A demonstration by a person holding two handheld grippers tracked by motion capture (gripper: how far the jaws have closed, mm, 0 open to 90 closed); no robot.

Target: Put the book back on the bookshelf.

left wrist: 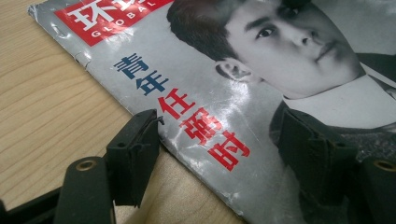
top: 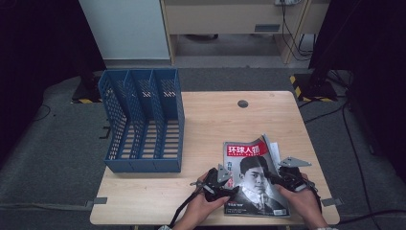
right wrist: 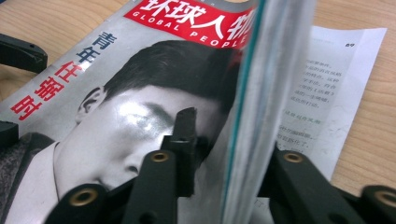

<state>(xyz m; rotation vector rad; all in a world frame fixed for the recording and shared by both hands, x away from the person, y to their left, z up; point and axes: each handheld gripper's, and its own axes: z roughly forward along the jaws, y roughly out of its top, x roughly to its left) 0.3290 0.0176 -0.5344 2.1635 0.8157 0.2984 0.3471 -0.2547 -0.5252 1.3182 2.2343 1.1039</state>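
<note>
While two grippers work at the near edge of the wooden table [top: 210,120], one magazine [top: 253,177] lies flat between them, its cover with a red title band facing up. One blue file rack [top: 143,120] with three slots stands well apart from both grippers, at the far left of the tabletop.

Seen from the left gripper view, the left gripper [left wrist: 219,149] has its jaws spread wide: one finger [left wrist: 135,149] sits on bare wood just beside the magazine's spine edge, the other rests over the printed cover, and neither pad presses on anything.

From the right gripper view, the right gripper [right wrist: 229,154] has the opposite edge of the magazine lifted into an upright fold that stands between its two jaws. One finger [right wrist: 184,140] lies against the cover side, the other sits behind the raised pages, and the jaws are closed on this raised edge. Beyond that outer finger, one loose printed sheet [right wrist: 327,93] sticks out from under the magazine onto the table.
</note>
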